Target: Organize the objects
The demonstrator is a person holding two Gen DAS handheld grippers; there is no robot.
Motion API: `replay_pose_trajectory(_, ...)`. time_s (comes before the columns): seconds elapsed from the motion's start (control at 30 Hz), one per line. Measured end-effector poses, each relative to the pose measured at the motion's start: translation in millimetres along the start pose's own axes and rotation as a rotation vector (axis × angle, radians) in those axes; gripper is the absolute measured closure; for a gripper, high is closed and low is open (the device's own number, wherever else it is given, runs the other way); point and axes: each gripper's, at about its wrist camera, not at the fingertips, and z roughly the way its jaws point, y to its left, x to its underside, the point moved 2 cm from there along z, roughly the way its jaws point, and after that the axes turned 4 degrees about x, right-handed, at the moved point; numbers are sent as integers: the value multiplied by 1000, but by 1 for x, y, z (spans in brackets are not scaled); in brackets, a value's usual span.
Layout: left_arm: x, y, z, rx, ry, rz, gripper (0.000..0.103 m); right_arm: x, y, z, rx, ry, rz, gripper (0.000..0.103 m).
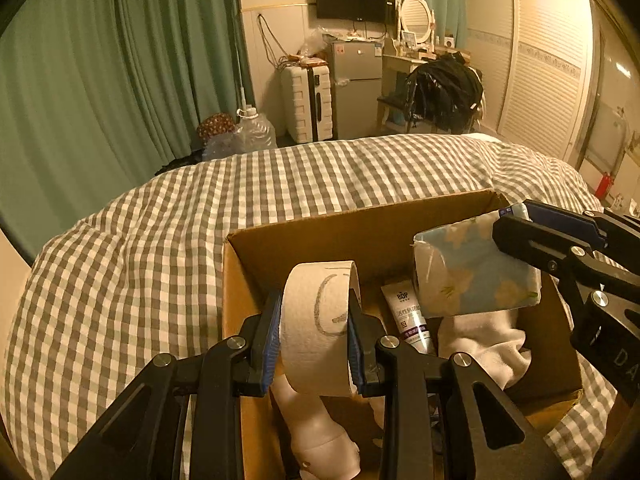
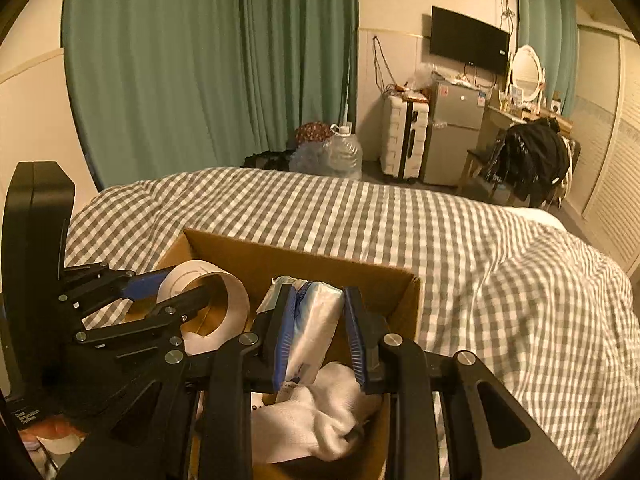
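Observation:
A brown cardboard box (image 1: 320, 240) sits on the checked bedspread. My left gripper (image 1: 314, 328) is shut on a wide roll of beige tape (image 1: 320, 320) and holds it above the box's left side; the roll also shows in the right wrist view (image 2: 208, 300). My right gripper (image 2: 318, 332) is shut on a blue and white tissue pack (image 2: 316, 320), held over the box's right side; the pack shows in the left wrist view (image 1: 476, 272). Inside the box lie a white tube (image 1: 412, 320), a white sock (image 2: 316, 412) and a pale doll (image 1: 320, 432).
The grey and white checked bed (image 1: 160, 240) surrounds the box. Beyond it stand green curtains (image 1: 100, 60), water jugs (image 1: 256, 128), a white suitcase (image 1: 308, 100), a small fridge (image 1: 356, 88) and a chair with dark clothes (image 1: 448, 92).

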Motion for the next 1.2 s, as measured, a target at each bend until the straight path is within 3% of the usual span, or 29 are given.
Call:
replay_pose_trajectory(0.1, -1, -1, -6, 12, -12, -3, 67, 0, -1, -4, 7, -12, 1, 78)
replay_pose_trajectory(0.17, -1, -2, -13, 5, -23, 1, 38, -2, -3, -9, 3, -27, 12, 78)
replay_pose_trajectory(0.23, -4, -5, -22, -11, -53, -4, 26, -5, -4, -13, 2, -33, 21, 75)
replay_pose_trajectory(0.27, -5, -6, -27, -15, -63, -4, 25, -5, -4, -15, 2, -36, 26, 70)
replay_pose_trajectory(0.33, -6, -6, -38, -26, -76, -3, 25, -6, -5, -24, 2, -47, 39, 50)
replay_pose_trajectory(0.47, -7, -3, -63, -31, -100, -16, 22, -12, -9, -49, 16, -84, 57, 45)
replay_pose_trajectory(0.57, -10, -5, -86, -36, -125, -12, 22, -18, -9, -76, 38, -117, 58, 28)
replay_pose_trajectory(0.63, -12, -6, -104, -47, -148, -7, 17, -22, -9, -98, 59, -149, 53, 23)
replay_pose_trajectory(0.67, -12, -6, -114, -53, -161, -6, 7, -23, -9, -108, 71, -161, 51, 21)
replay_pose_trajectory(0.7, -13, -7, -124, -61, -176, -7, 3, -26, -8, -117, 81, -170, 50, 19)
replay_pose_trajectory(0.93, -16, -3, -186, -94, -257, 0, 2, -39, 5, -185, 100, -236, 43, 16)
replay_pose_trajectory(1.2, 3, 2, -235, -119, -320, -36, 1, -34, 39, -245, 96, -318, -14, 11)
